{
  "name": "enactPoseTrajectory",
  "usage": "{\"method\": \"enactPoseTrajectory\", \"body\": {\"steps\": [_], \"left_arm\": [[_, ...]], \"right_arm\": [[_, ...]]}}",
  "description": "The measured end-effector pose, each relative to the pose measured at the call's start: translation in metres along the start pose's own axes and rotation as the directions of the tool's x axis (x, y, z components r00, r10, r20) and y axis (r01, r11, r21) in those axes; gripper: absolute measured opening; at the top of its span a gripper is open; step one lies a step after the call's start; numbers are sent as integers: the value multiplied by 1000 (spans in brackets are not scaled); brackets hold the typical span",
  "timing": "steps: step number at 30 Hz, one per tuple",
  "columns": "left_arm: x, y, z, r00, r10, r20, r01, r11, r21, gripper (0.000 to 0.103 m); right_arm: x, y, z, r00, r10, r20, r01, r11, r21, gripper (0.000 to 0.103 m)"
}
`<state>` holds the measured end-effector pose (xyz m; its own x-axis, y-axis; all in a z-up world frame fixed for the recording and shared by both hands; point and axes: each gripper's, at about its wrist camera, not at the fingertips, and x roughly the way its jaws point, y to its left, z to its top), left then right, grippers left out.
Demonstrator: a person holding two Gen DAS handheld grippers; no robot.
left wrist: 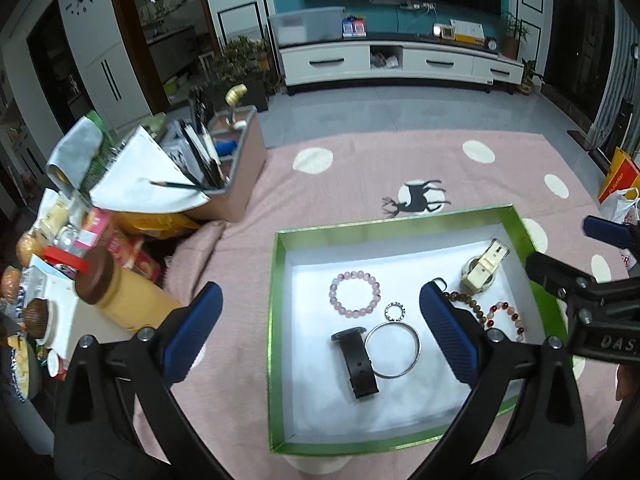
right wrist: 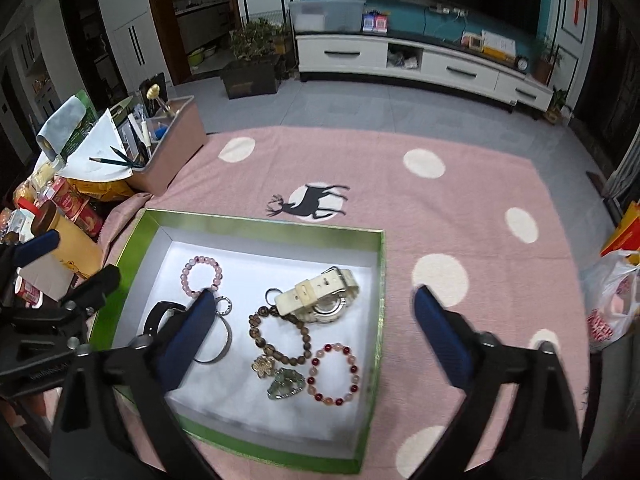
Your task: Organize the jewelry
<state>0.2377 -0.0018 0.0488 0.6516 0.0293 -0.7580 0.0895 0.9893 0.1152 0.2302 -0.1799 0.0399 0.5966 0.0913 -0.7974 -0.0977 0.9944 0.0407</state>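
A green box (left wrist: 276, 320) (right wrist: 378, 312) with a white lining sits on the pink cloth. In it lie a pink bead bracelet (left wrist: 354, 293) (right wrist: 201, 276), a black watch (left wrist: 356, 360) (right wrist: 154, 316), a silver bangle (left wrist: 393, 349) (right wrist: 224, 344), a small ring (left wrist: 395, 310) (right wrist: 223, 305), a cream watch (left wrist: 484, 266) (right wrist: 320, 292), a brown bead bracelet (right wrist: 280, 336), a red bead bracelet (left wrist: 502, 316) (right wrist: 333, 374) and pendants (right wrist: 280, 384). My left gripper (left wrist: 320, 328) is open and empty above the box's left side. My right gripper (right wrist: 316, 344) is open and empty above the box's right part.
A brown organizer (left wrist: 240, 168) (right wrist: 176, 140) with pencils and papers stands at the back left. A yellow bottle with a brown cap (left wrist: 120, 292) (right wrist: 72, 240) and snack packs (left wrist: 128, 248) crowd the left edge. A plastic bag (right wrist: 612, 296) lies at the right.
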Motion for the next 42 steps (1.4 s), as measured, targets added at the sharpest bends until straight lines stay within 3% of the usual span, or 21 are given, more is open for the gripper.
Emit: {"method": "enactPoseTrajectory", "body": {"steps": [13, 24, 42], "left_arm": [[-69, 6, 7, 997, 53, 63, -52, 998, -21, 101], [-108, 13, 21, 998, 30, 60, -27, 998, -52, 101], [-91, 14, 19, 999, 40, 13, -39, 997, -65, 101]], "right_arm": [[-68, 10, -2, 992, -86, 97, 91, 995, -49, 102], [-120, 18, 9, 987, -65, 144, 77, 994, -82, 102], [-100, 23, 3, 994, -48, 97, 57, 995, -88, 102]]}}
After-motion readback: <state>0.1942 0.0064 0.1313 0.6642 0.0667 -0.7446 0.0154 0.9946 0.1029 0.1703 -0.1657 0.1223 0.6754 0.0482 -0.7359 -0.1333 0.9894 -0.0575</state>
